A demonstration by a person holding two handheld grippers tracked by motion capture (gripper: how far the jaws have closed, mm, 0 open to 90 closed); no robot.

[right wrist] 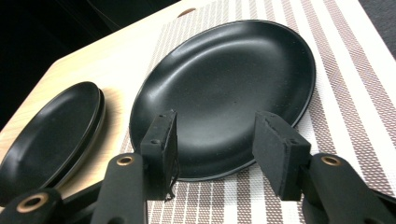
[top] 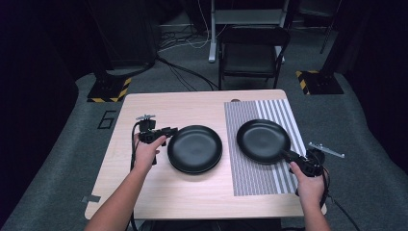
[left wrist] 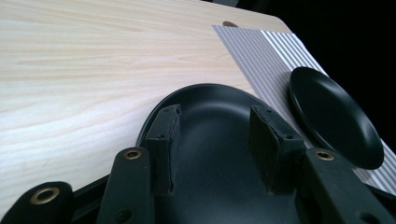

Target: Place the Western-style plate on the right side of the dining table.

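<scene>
A: Item one, the black plates. How are they entered?

B: Two positions are recorded. A stack of black plates [top: 195, 148] is set on the bare wood at the centre of the table; two rims are made out in the right gripper view [right wrist: 51, 133]. A single black plate [top: 263, 140] is laid on the striped placemat [top: 255, 180], at three o'clock from the stack and apart from it.

A: Item two, the left gripper?

B: The left gripper [top: 168, 132] is held at nine o'clock of the stack, at its rim. In the left gripper view its pads [left wrist: 164, 140] are seen spread over the near rim of the stack [left wrist: 215, 140], one to either side, with a clear gap between. It is entered as released; nothing is pinched.

A: Item three, the right gripper?

B: The right gripper [top: 292, 159] is held at four o'clock of the single plate, at its edge. In the right gripper view the pads [right wrist: 280, 149] are parted in front of the plate's near rim [right wrist: 224, 88], and striped mat is seen between them. Released also; no plate is grasped.

A: Item four, the surroundings?

B: A light wooden table [top: 159, 192] is listed, with the placemat over its right part. A dark folding chair [top: 252, 53] is noted at twelve o'clock beyond the table, and grey carpet [top: 57, 159] around it.
</scene>
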